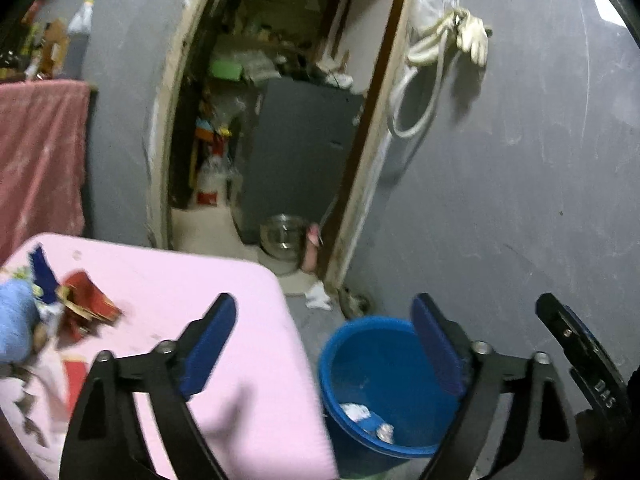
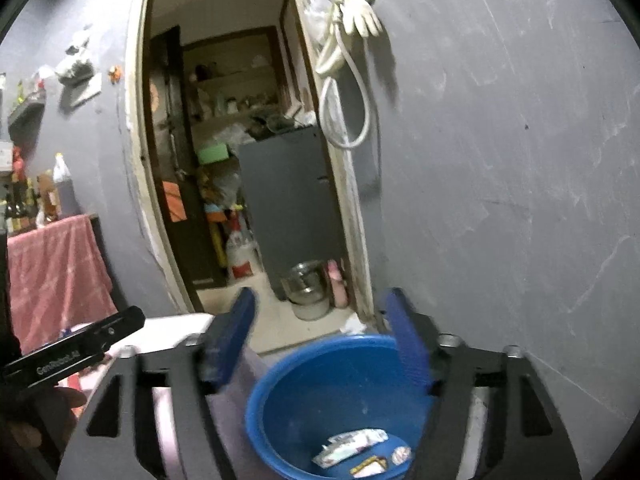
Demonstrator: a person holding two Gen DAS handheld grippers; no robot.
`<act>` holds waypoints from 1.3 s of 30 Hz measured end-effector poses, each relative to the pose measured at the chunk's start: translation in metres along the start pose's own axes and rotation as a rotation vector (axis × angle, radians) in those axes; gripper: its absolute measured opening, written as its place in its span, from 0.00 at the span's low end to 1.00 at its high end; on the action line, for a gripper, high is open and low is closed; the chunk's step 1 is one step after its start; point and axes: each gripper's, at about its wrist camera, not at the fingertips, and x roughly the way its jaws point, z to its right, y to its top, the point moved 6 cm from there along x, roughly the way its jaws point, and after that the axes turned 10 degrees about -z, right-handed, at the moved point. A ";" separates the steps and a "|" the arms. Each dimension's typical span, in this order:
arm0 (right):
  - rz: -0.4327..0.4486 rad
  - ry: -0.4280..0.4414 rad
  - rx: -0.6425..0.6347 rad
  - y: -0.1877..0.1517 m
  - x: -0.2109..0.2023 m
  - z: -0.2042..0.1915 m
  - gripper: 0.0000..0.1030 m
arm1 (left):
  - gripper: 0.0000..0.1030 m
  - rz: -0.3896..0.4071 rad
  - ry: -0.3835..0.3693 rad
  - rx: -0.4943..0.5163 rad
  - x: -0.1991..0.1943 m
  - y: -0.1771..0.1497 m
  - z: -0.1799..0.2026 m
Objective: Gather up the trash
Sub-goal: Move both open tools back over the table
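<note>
A blue bucket (image 1: 380,380) stands on the floor beside a pink table (image 1: 192,288); it holds several wrappers (image 1: 368,420). My left gripper (image 1: 324,344) is open and empty, over the table's right edge and the bucket. Red, blue and other trash scraps (image 1: 80,312) lie at the table's left. In the right wrist view my right gripper (image 2: 320,340) is open and empty above the bucket (image 2: 332,400), with wrappers (image 2: 356,448) at its bottom. The right gripper also shows at the left wrist view's right edge (image 1: 580,352).
A grey wall (image 1: 520,160) rises behind the bucket. An open doorway (image 1: 272,100) leads to a cluttered room with a steel pot (image 1: 282,236) on the floor. A hose and glove (image 1: 460,40) hang on the wall. A red cloth (image 1: 40,152) drapes at left.
</note>
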 end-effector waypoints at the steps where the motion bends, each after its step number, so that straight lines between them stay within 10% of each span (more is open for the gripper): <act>1: 0.021 0.016 -0.005 0.002 -0.004 -0.006 0.78 | 0.94 0.021 0.011 -0.001 -0.008 0.002 -0.006; 7: 0.089 0.063 -0.034 0.009 -0.017 -0.038 1.00 | 0.95 0.073 0.063 0.008 -0.039 0.000 -0.035; 18: 0.134 0.178 -0.112 0.003 -0.026 -0.103 1.00 | 0.96 0.125 0.167 -0.046 -0.096 -0.015 -0.110; 39: -0.118 0.351 -0.235 -0.068 0.017 -0.220 1.00 | 0.96 0.036 0.379 -0.157 -0.137 -0.074 -0.245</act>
